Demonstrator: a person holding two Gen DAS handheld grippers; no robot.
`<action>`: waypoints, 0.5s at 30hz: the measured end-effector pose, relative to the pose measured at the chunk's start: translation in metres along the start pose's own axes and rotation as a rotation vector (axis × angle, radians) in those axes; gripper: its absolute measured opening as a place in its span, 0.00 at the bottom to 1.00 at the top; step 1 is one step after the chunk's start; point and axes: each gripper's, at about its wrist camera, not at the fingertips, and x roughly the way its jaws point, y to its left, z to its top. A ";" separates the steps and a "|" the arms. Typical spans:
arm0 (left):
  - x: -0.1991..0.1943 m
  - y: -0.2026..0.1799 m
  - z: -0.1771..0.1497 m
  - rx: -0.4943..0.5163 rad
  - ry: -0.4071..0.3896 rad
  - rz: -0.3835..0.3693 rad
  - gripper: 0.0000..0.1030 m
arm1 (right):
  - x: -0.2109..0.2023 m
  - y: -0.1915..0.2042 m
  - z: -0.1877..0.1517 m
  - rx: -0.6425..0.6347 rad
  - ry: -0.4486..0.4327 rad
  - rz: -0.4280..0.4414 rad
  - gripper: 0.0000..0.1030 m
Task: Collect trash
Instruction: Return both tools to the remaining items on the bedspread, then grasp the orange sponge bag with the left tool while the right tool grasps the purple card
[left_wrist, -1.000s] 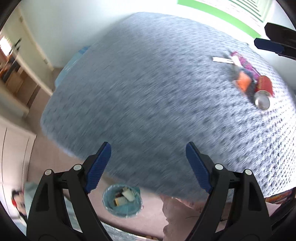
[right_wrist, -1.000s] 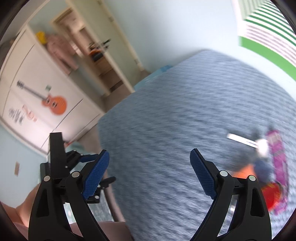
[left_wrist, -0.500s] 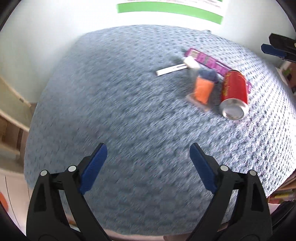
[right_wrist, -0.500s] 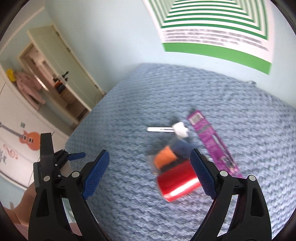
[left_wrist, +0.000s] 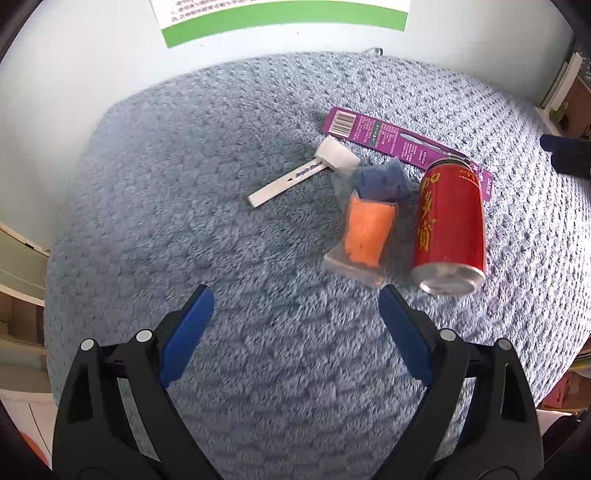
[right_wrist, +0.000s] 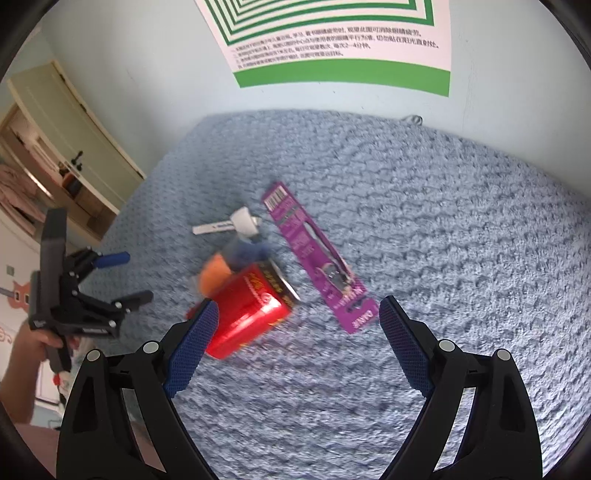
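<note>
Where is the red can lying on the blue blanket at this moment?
In the left wrist view the red can lies on its side, right of centre on the blanket, beside the orange packet and over one end of the purple card.

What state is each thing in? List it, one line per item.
red can: on its side on the blue blanket, closed base facing the left gripper's camera.
purple card package: flat, partly under the can.
clear bag of orange and blue bits: lying flat beside the can.
white stick with block end: lying flat.
left gripper: open, empty.
right gripper: open, empty.
</note>
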 end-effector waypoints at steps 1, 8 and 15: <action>0.002 -0.001 0.001 0.003 0.004 -0.002 0.86 | 0.003 -0.003 -0.001 -0.011 0.007 -0.003 0.85; 0.033 -0.011 0.021 0.034 0.061 -0.016 0.86 | 0.030 -0.016 0.001 -0.094 0.067 -0.019 0.84; 0.057 -0.024 0.039 0.068 0.101 -0.006 0.86 | 0.061 -0.020 0.010 -0.204 0.127 -0.033 0.74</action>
